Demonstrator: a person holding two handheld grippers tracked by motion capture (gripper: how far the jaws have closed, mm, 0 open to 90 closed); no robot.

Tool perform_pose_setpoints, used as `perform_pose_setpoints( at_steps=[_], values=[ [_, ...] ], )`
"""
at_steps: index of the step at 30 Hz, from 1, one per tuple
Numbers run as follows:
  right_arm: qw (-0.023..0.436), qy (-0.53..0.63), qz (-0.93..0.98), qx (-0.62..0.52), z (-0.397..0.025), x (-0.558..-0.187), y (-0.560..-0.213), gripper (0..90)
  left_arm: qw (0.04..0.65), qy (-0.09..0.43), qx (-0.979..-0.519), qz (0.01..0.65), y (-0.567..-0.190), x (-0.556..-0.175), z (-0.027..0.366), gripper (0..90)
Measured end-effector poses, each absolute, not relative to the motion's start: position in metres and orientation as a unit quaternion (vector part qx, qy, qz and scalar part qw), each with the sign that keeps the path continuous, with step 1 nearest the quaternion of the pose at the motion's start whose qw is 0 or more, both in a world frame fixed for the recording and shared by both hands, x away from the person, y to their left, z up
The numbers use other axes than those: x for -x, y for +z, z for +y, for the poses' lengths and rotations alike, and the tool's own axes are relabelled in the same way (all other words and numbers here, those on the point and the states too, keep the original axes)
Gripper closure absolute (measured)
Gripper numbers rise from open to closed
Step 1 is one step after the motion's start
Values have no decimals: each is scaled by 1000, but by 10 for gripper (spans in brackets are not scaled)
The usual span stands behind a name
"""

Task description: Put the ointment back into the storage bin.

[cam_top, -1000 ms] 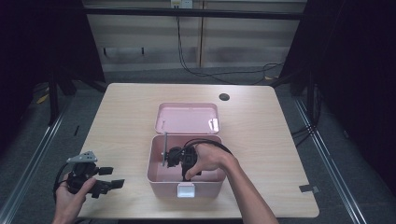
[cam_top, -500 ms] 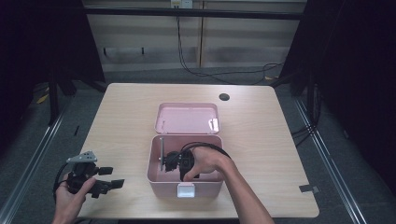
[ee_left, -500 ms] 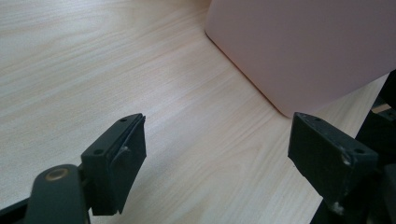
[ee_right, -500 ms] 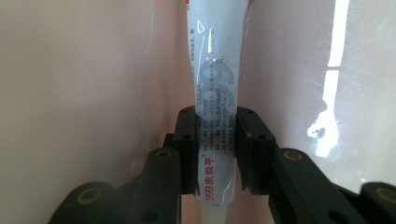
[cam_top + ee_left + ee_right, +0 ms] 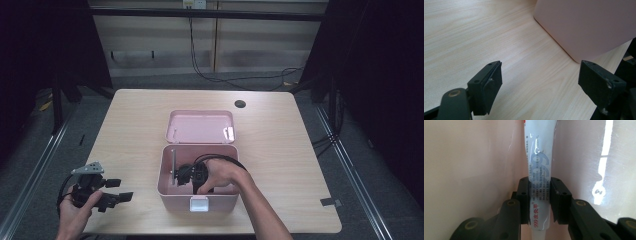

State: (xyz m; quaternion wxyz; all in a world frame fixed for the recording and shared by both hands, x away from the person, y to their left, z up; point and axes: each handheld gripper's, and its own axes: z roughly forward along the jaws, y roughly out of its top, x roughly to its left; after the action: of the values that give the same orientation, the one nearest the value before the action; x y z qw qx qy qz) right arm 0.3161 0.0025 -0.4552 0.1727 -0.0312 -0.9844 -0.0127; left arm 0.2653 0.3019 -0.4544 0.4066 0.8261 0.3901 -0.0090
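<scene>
R gripper (image 5: 540, 200) fingers clamp glossy white tube (image 5: 539, 170) in pink box (image 5: 165, 185); L gripper (image 5: 540, 85) fingers apart.

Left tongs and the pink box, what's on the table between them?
Nothing: in the left gripper view, only bare wooden table runs from the open left tongs to the pink box wall.

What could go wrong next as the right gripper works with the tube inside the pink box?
The right gripper clamps the soft tube across its body, so a hard squeeze might burst or dent it. The tube lies close to the pink box wall, so lifting could scrape or snag it. The left gripper hangs open beside the box, not steadying it, so the box might shift.
</scene>
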Motion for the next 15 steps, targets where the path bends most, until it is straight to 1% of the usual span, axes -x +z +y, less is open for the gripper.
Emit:
perform_pose_setpoints(
  at_steps=[2, 7, 9, 15],
  values=[
    [182, -15, -982, 37, 2, -315, -456, 711, 406, -8, -826, 391, -454, -265, 302, 191],
    [178, -16, -983, 37, 2, -316, -454, 692, 406, -8, -826, 391, -455, -265, 302, 198],
    [184, -19, -982, 38, 1, -316, -452, 692, 406, -8, -826, 391, -455, -265, 302, 198],
    [180, -16, -983, 42, -1, -317, -448, 693, 406, -9, -826, 390, -454, -265, 302, 198]
  ],
)
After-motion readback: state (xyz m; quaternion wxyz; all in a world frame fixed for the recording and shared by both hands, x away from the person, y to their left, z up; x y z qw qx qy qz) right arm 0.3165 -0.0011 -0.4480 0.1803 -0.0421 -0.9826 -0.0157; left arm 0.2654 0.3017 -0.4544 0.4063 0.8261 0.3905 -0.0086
